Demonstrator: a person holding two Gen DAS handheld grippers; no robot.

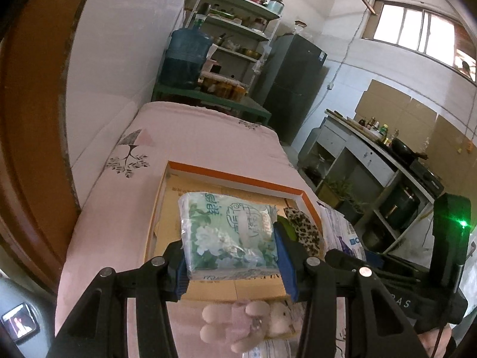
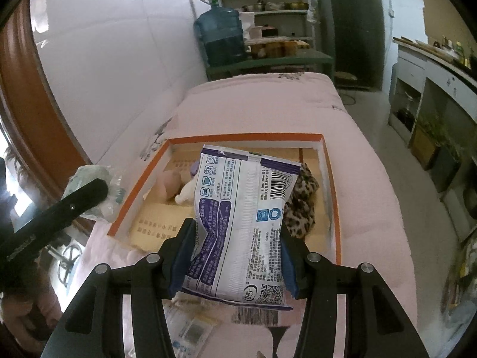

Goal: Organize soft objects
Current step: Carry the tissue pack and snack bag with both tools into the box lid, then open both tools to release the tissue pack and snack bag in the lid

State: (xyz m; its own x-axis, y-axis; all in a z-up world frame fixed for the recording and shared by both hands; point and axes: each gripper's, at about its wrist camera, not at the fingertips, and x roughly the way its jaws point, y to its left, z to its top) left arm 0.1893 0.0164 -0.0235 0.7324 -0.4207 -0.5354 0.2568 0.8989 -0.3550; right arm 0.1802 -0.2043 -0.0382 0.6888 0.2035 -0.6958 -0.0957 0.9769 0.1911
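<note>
One orange-rimmed box (image 2: 328,161) lies on the bed. Above it, the right hand-held gripper (image 2: 235,256) pinches one purple-white pack (image 2: 244,208); the left hand-held gripper (image 1: 231,256) clamps one floral tissue pack (image 1: 226,232). Either slick wrapper could slip and drop outside the box. Inside lie one leopard-print piece (image 2: 301,205) and one plush toy (image 2: 184,191).

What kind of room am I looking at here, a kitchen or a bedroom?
Probably a lived-in room that serves as both. A bed with a pink quilt fills the foreground, while behind it stand a dark fridge, a blue water jug and shelves of pots. A counter with bottles runs along one wall.
</note>
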